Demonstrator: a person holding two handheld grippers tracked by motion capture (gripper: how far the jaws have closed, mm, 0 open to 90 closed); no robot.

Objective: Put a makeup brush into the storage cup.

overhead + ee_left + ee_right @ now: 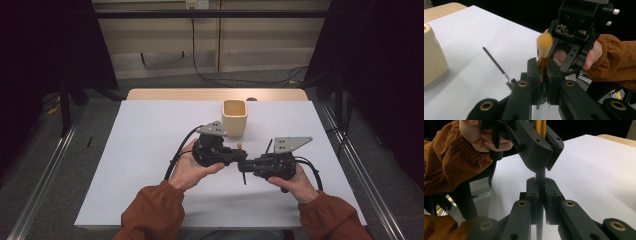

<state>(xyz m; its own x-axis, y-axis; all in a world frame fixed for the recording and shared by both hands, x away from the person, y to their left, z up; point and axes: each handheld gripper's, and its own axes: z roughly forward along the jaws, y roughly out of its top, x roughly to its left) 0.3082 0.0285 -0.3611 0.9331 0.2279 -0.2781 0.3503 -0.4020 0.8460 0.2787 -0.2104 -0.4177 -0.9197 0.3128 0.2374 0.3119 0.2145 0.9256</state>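
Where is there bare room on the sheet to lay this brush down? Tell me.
Free: the wide left part of the white sheet, left of the cream cup, and the near strip by the sleeves. Crowded: the middle, where left gripper and right gripper both clamp the brush, with a thin black brush lying alongside.

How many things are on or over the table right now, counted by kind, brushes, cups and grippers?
Brushes: 2, an orange-bristled brush clamped by both hand-held grippers, and a thin black brush lying on the white table.
Cups: 1, the cream cup.
Hand-held grippers: 2, left hand-held gripper and right hand-held gripper.
Total: 5.
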